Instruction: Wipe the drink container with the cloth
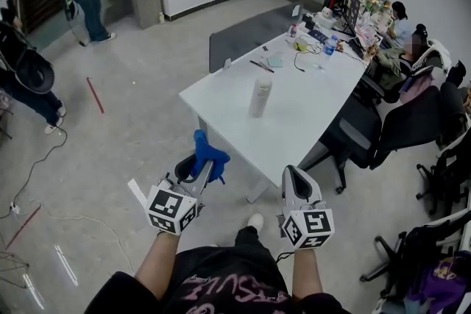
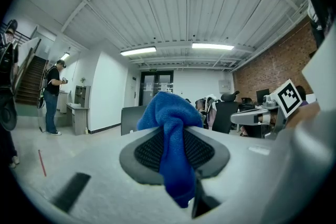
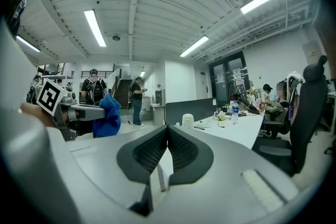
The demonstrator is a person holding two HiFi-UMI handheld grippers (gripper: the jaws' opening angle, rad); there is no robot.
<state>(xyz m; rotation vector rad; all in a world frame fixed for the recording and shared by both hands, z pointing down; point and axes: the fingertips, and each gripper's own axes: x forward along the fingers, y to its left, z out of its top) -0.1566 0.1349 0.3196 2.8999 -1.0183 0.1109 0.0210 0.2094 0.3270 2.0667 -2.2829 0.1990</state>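
Holding the cloth clamped in my left gripper, right gripper closed and empty; drink container at frame centre well apart, so wiping not yet begun.

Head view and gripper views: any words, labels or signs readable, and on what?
No text reads clearly.
Shirt print: pink letters, cut off and blurred.
Door sign: too small.
Water bottle label: too small.
Drink container: no label visible.
Marker cubes: square patterns only, no words.
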